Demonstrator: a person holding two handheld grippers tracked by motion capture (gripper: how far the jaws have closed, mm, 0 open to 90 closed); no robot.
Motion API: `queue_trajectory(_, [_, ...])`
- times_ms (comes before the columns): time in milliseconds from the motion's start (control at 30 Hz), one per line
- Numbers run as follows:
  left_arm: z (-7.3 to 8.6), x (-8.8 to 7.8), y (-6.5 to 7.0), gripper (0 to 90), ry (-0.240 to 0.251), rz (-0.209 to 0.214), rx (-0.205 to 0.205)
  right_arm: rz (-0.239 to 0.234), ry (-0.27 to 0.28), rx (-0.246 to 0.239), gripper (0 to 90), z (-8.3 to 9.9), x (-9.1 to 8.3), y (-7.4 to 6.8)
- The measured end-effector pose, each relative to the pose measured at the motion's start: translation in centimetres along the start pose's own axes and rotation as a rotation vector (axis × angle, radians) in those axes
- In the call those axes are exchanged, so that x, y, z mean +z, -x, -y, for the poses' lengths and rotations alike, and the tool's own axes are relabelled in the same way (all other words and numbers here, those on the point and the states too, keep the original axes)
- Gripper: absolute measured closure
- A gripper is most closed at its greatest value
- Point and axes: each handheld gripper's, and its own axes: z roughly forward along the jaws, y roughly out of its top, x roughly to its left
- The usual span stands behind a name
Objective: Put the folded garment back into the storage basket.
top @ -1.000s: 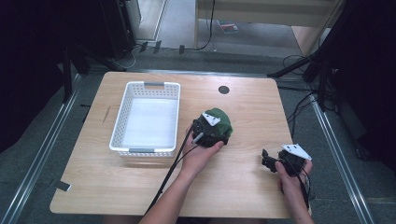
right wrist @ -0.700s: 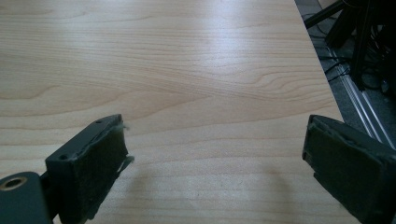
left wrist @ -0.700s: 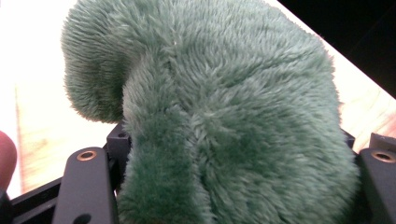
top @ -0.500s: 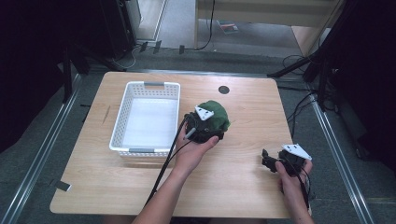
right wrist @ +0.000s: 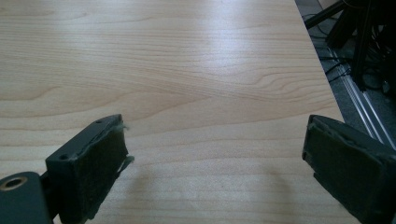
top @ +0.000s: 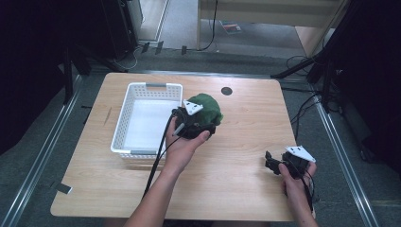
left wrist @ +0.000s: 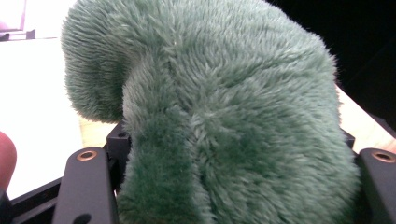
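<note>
High view: a wooden tabletop (top: 236, 189) carried a white basket (top: 124, 113) towards its left edge, its long side running from near to far. The left hand-held gripper (top: 196, 124) was raised just off the basket's right rim, near the middle of the tabletop, jaws closed on a green plush toy (top: 208, 108); the toy sat beyond the hand, above the wood between the basket and a small dark round hole (top: 226, 91) by the far edge. The right hand-held gripper (top: 274, 163) sat low near the near right corner, well apart from the toy, jaws pointing left.

Left gripper view: the green plush toy (left wrist: 224, 116) bulged up between the two black jaws, its fur pinched at the base; pale wood showed at the right behind it.

Right gripper view: the right hand-held gripper (right wrist: 215, 163) stood wide open, nothing between its padded jaws, bare tabletop (right wrist: 187, 70) beneath, the right edge in sight.
</note>
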Motion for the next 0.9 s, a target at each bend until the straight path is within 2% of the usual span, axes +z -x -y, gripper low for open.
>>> queue_trajectory(267, [-0.6, -1.3, -2.5, 31.2, 0.021, -0.046, -0.013, 0.002, -0.001, -0.002, 6.9, 0.0, 0.0, 0.0])
queue_trajectory(467, [-0.7, -2.0, -4.7, 31.1, 0.034, -0.081, -0.038, 0.003, -0.001, -0.001, 7.0, 0.0, 0.0, 0.0])
queue_trajectory(900, [-0.2, -2.1, -9.4, 30.7, 0.026, -0.157, -0.086, 0.007, -0.002, -0.002, 7.1, 0.0, 0.0, 0.0])
